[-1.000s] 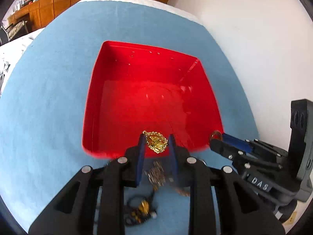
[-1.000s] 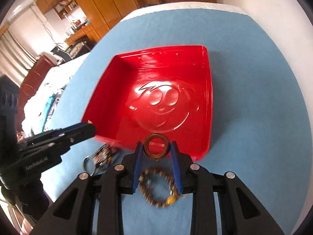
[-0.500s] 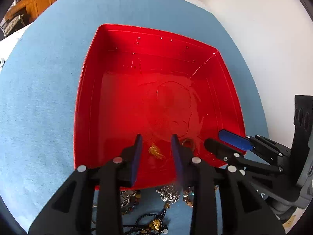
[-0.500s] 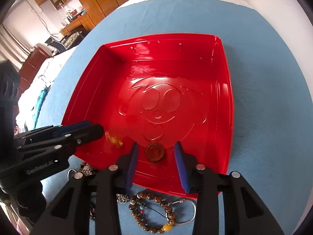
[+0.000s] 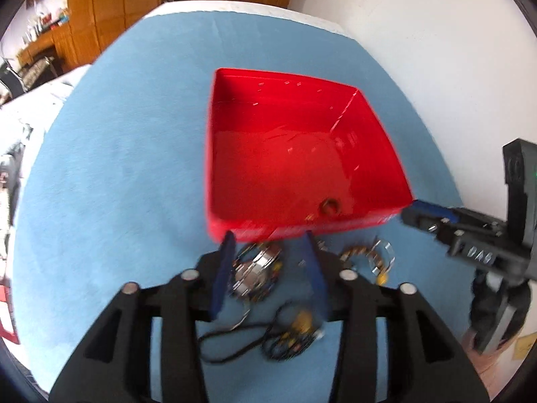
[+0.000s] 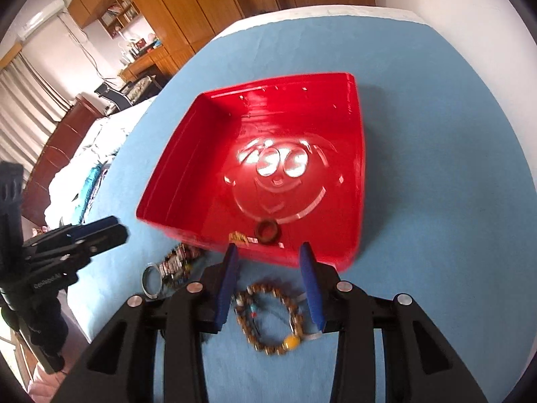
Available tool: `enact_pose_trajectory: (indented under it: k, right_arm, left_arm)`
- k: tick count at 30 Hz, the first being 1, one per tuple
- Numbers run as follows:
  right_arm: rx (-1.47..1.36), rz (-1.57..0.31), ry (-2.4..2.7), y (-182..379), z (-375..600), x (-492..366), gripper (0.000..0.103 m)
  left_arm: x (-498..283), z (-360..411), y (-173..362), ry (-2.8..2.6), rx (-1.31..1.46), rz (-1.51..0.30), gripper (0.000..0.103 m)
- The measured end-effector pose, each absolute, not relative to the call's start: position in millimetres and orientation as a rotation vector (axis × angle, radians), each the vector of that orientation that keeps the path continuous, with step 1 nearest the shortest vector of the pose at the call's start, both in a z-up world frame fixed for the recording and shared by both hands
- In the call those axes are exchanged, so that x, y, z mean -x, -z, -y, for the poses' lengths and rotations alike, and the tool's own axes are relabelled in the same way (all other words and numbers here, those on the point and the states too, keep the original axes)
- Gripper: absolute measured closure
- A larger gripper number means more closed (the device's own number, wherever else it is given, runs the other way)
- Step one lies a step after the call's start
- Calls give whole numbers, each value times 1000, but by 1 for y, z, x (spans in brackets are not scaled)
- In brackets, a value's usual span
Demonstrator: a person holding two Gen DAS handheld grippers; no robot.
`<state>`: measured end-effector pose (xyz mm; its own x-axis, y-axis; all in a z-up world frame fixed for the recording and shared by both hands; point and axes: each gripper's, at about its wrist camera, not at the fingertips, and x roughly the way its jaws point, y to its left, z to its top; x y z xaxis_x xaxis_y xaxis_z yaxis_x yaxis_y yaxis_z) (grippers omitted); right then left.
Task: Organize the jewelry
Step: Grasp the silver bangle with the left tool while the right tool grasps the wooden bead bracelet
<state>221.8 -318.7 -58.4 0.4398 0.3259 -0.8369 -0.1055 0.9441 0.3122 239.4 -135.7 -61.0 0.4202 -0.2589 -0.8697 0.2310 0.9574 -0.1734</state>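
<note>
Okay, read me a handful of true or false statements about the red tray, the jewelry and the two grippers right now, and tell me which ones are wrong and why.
1. A dark ring lies inside the red tray. True.
2. The beaded bracelet is in the tray. False: it lies on the blue cloth, in front of the tray.
3. The right gripper holds the ring. False: nothing is between its fingers.
4. A small gold piece sits beside the ring in the tray. True.
5. The left gripper is clamped on a necklace. False: its jaws are opening and hold nothing; the jewelry lies on the cloth below.
</note>
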Motion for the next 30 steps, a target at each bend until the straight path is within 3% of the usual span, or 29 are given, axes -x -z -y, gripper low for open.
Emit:
enact_pose_trajectory:
  k: [14,30]
  right_arm:
    - [-226,-1231,-262,102,312,-184,59]
    - [-237,-1242,-247,107,314,-187,59]
  left_arm:
    - [-202,98,104,210,-12,-1213,30]
    - [-238,103,150,246,-12,-1317,31]
